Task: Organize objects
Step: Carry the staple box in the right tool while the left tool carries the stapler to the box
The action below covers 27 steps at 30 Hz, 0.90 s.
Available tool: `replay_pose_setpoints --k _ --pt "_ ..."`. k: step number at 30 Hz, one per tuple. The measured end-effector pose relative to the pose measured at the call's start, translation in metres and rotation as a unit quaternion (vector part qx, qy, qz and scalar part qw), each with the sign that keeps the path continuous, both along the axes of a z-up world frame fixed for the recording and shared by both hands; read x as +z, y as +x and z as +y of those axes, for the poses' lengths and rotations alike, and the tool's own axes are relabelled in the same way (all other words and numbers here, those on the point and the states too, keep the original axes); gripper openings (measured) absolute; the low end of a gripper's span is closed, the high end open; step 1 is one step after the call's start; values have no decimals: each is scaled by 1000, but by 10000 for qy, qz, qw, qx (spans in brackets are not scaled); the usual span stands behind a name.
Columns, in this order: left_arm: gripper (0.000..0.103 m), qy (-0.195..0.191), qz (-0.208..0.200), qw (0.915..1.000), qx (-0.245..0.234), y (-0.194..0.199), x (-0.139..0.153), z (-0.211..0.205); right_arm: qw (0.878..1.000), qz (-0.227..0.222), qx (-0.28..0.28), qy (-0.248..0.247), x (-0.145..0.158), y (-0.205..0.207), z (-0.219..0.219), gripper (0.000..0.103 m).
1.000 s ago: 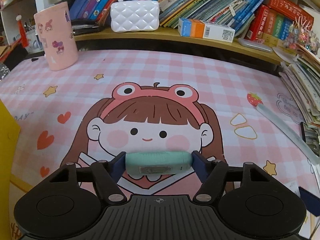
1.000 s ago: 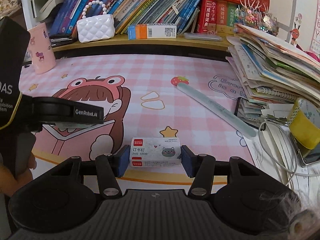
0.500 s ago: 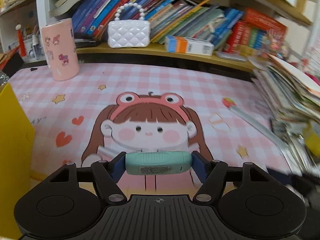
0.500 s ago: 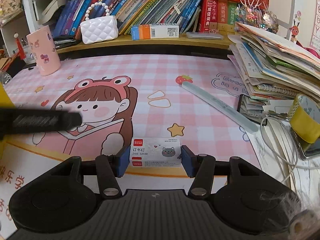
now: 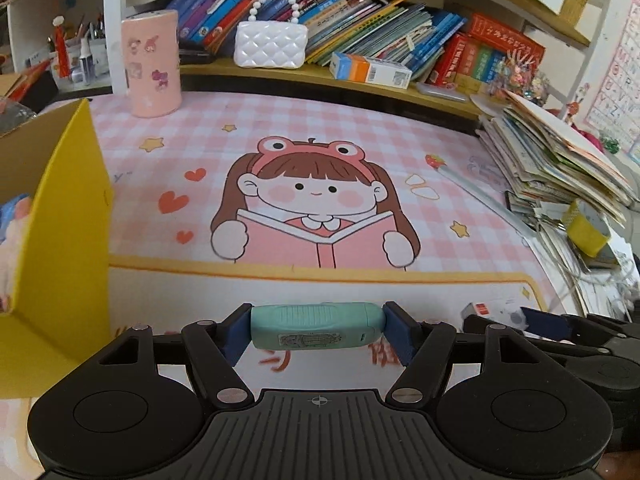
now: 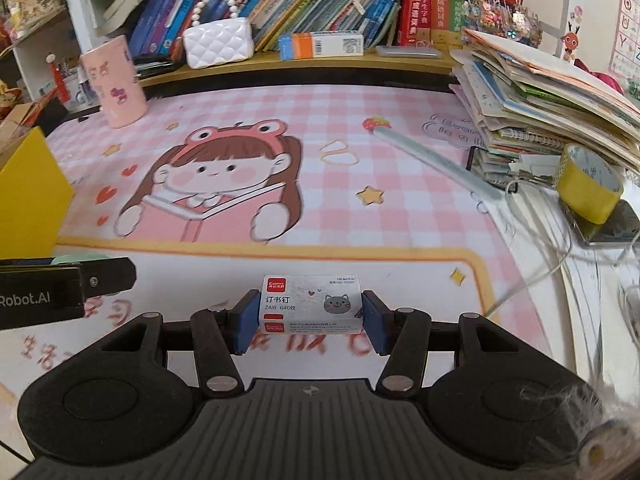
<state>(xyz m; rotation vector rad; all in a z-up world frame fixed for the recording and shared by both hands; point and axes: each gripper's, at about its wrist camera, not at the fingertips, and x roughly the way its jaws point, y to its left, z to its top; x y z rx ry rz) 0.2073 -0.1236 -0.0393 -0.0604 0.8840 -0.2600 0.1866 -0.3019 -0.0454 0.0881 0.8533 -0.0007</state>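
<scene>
Yellow box [image 5: 60, 216] cut off at left, contents blurred, indistinct

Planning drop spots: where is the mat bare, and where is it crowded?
Bare: the pink mat between the pink cup and the ruler, and its white front strip beside the yellow box. Crowded: the right edge, with the paper stack, tape roll and cables.

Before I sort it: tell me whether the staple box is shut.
Shut, apparently: the staple box shows no raised flap, clamped between the right tool.
</scene>
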Motion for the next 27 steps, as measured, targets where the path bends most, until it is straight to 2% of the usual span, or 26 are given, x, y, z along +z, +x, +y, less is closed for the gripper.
replay_pose_setpoints --k 8,15,27 --pt "69 4 -206 9997 -123 -43 7 31 9999 -75 95 -74 8 -35 36 51" --pt "69 -99 -227 9997 12 -84 9 74 9996 -122 228 -118 15 -73 78 51" --pt "69 -167 -139 9987 464 -151 11 154 9969 -89 785 -44 16 -134 161 51"
